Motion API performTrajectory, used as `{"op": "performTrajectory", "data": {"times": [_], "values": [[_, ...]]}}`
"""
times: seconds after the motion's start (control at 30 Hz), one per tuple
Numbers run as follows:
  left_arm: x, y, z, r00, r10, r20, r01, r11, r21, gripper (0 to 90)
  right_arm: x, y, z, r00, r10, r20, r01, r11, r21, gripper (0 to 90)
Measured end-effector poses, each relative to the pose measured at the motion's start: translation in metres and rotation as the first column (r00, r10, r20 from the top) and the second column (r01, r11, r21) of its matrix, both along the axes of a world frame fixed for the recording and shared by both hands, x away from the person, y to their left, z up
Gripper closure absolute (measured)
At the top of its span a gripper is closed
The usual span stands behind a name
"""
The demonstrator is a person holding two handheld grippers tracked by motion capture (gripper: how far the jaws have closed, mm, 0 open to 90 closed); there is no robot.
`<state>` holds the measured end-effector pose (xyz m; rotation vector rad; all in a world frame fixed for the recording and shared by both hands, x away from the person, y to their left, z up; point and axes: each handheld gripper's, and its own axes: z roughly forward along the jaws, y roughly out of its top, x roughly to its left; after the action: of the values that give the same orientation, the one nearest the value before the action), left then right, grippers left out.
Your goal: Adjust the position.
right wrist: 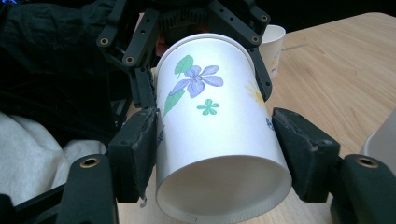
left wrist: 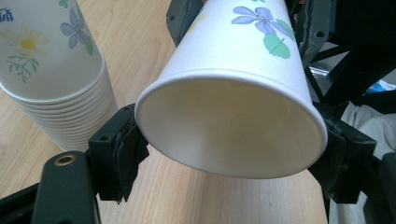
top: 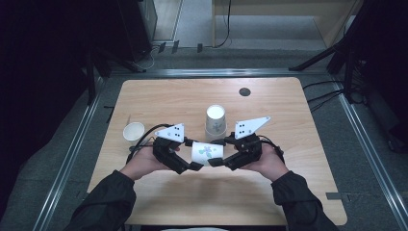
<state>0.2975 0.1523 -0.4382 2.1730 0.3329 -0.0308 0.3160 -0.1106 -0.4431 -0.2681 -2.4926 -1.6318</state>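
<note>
Both fingers clamped on flowered cup [top: 208,153]; high view alone: lone cup [top: 133,131] leftward.

A person is sitting at the table [top: 144,96], forearms coming in from the bottom edge. The left gripper [top: 193,165] and the right gripper [top: 217,161] are meeting at a cup [top: 207,152] that is lying on its side between them, above the tabletop. An upside-down stack [top: 215,121] is standing just behind the cup. A single upright cup [top: 133,131] is sitting well to the left. A dark disc [top: 245,92] is lying near the far edge.
</note>
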Motion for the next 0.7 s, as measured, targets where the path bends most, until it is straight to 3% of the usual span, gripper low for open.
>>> {"op": "performTrajectory", "data": {"times": [0.7], "values": [[-0.0003, 0.0025, 0.0016, 0.9998, -0.017, -0.004, 0.017, 0.9998, 0.012, 24.6, -0.0007, 0.001, -0.0007, 0.9999, 0.014, -0.007, -0.014, 1.0, -0.006, 33.4]]}}
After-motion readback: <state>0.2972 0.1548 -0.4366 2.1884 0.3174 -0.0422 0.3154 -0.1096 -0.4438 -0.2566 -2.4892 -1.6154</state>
